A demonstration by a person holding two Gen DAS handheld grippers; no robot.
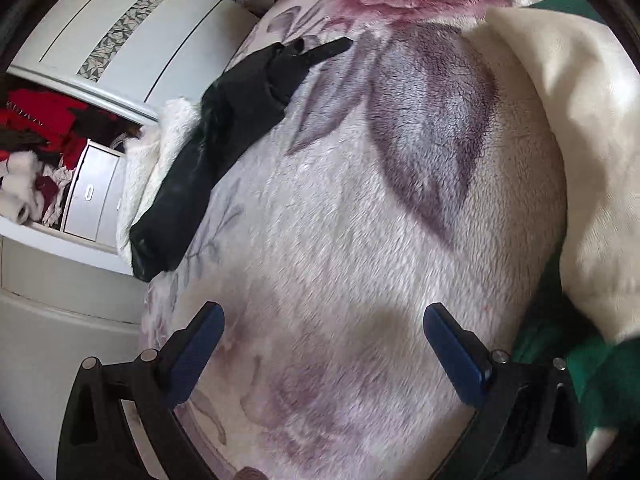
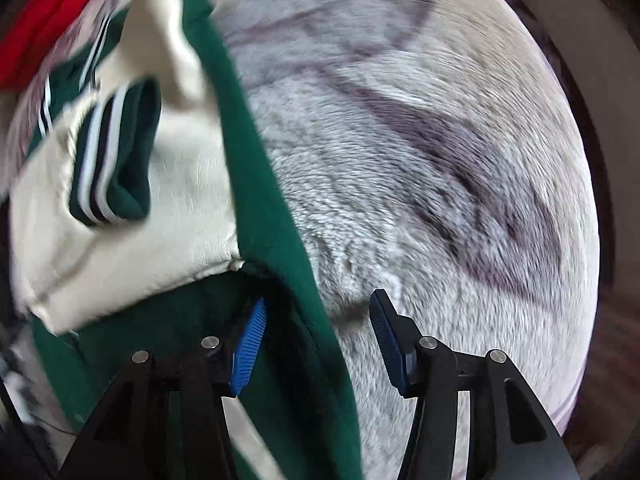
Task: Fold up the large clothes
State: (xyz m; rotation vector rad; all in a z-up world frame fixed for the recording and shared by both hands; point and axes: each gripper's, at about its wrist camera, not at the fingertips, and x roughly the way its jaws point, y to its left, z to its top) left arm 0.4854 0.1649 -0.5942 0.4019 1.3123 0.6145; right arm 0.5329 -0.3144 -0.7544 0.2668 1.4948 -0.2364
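My left gripper [image 1: 320, 344] hangs wide open and empty over the floral blanket [image 1: 340, 220], while my right gripper [image 2: 318, 336], fingers spread and gripping nothing, straddles the green edge of the cream-and-green jacket [image 2: 256, 168] lying on the bed beside a black garment [image 1: 224, 136].

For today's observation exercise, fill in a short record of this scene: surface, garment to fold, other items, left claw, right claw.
surface: plush pale blanket with purple flower print
garment: green and cream jacket with striped cuffs, lying crumpled on the blanket
other items: black cloth near the blanket's edge; white wardrobe beyond; red garment at the far side
left claw: open, above bare blanket, holding nothing
right claw: open, the jacket's green edge between its fingers, not gripped
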